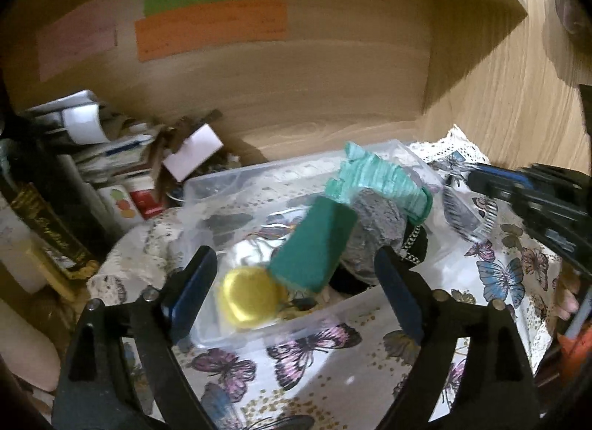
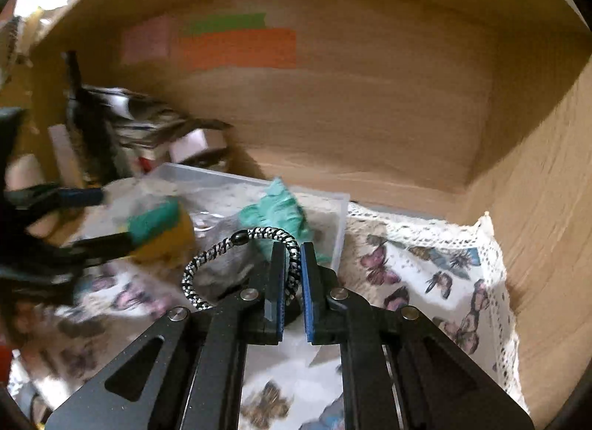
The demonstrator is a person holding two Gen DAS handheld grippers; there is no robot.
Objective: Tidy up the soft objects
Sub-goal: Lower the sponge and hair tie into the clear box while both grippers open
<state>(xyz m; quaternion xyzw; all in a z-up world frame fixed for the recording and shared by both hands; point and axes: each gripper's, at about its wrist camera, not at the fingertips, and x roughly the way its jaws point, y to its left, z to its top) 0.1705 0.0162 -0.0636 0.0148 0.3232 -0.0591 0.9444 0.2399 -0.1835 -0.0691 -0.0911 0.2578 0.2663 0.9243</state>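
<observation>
A clear plastic bin (image 1: 229, 178) sits on the butterfly cloth (image 1: 333, 363). In it lie a green and yellow sponge (image 1: 314, 245), a yellow round piece (image 1: 248, 296), a grey pumice-like lump (image 1: 377, 222) and a teal crinkled cloth (image 1: 377, 178). My left gripper (image 1: 296, 278) is open just above the bin's near edge, the sponge between its fingers. My right gripper (image 2: 292, 256) is shut on a black and white hair tie (image 2: 207, 263), beside the bin (image 2: 333, 208). The teal cloth (image 2: 281, 211) and sponge (image 2: 155, 222) also show there.
The scene is inside a wooden shelf alcove with coloured paper notes (image 1: 211, 26) on its back wall. A heap of boxes, papers and a dark bottle (image 1: 48, 208) crowds the left side. The lace edge of the cloth (image 2: 492, 245) reaches the right wall.
</observation>
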